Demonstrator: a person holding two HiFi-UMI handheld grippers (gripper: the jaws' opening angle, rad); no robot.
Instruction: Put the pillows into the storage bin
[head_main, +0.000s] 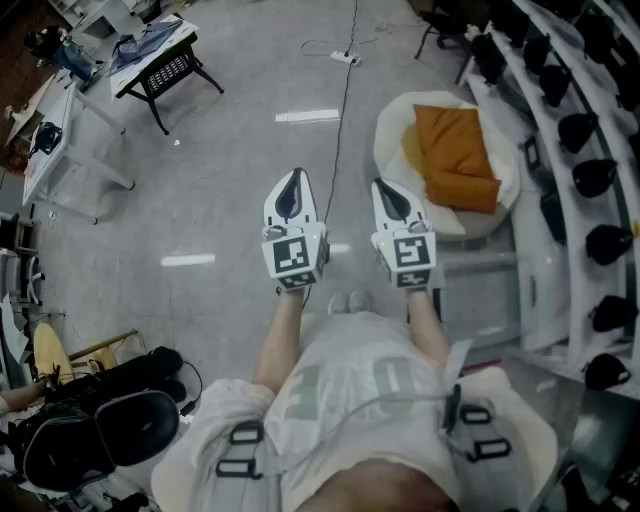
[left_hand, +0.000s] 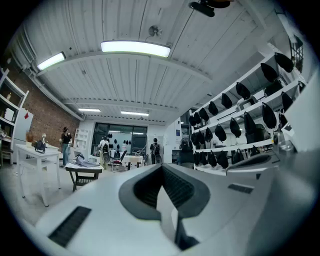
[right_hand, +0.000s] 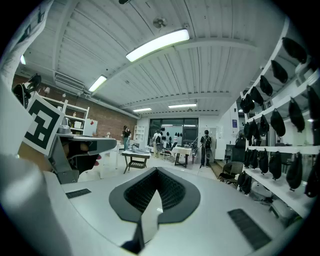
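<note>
Two orange pillows (head_main: 455, 152) lie in a round white bin (head_main: 390, 125) on the floor at the upper right of the head view, by the shelves. Both grippers are held out level at mid-frame, over bare floor and short of the bin. The left gripper (head_main: 294, 176) is shut with nothing in it; its jaws (left_hand: 162, 197) meet along one seam. Closer to the bin, the right gripper (head_main: 381, 185) is also shut and empty (right_hand: 151, 207). Neither gripper view shows the pillows or the bin.
White shelves with black bags (head_main: 590, 180) run down the right side. A black folding table with cloth (head_main: 160, 55) and white tables (head_main: 65, 140) stand at the upper left. A cable and power strip (head_main: 345, 57) lie on the floor ahead. Black bags (head_main: 110, 415) sit at lower left. People (right_hand: 206, 145) stand far off.
</note>
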